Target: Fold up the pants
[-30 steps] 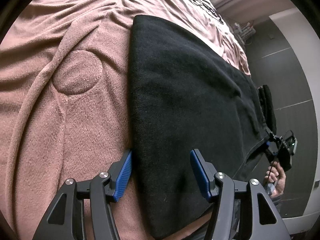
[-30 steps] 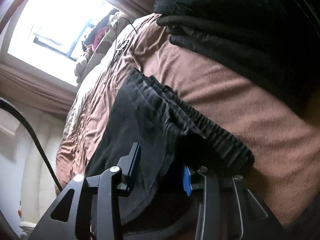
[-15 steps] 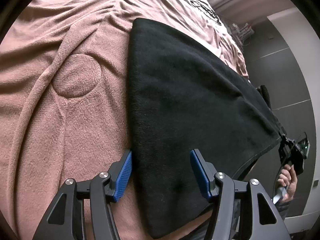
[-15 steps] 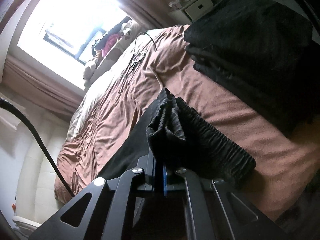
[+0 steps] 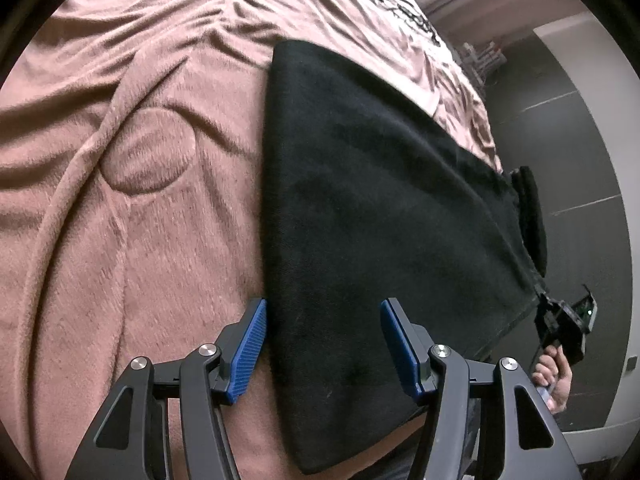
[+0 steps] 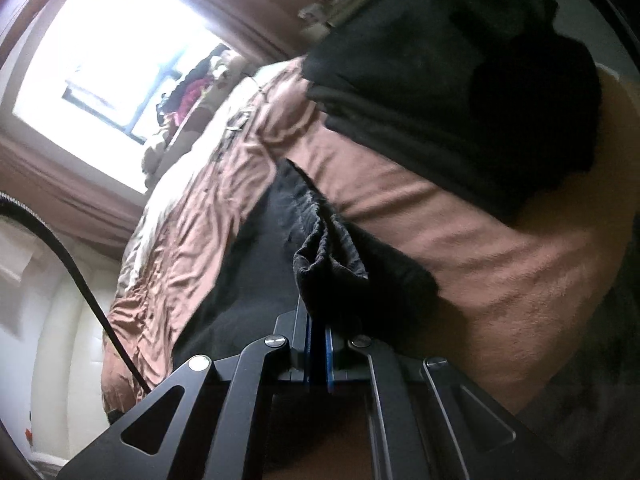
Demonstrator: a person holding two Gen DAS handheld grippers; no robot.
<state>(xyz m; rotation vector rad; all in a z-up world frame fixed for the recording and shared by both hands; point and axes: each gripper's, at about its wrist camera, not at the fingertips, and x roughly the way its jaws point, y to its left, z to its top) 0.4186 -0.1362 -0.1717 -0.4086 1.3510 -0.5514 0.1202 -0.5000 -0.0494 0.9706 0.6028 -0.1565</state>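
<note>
One pair of black pants [image 5: 380, 216] lies spread on a brown bed [image 5: 132, 208]. The left hand-held gripper [image 5: 322, 344] hovers half open over its near edge, gripping nothing. The right hand-held gripper [image 6: 318, 354] is clamped on the bunched waistband; one folded dark pile [image 6: 452, 92], possibly clothes, sits beyond

Black pants [image 5: 372, 208] spread flat, waistband [image 6: 328, 264] bunched, lifted at edge.

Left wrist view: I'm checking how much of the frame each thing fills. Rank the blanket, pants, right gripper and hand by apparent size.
1. blanket
2. pants
3. right gripper and hand: both small and far off, too alike to rank.
</note>
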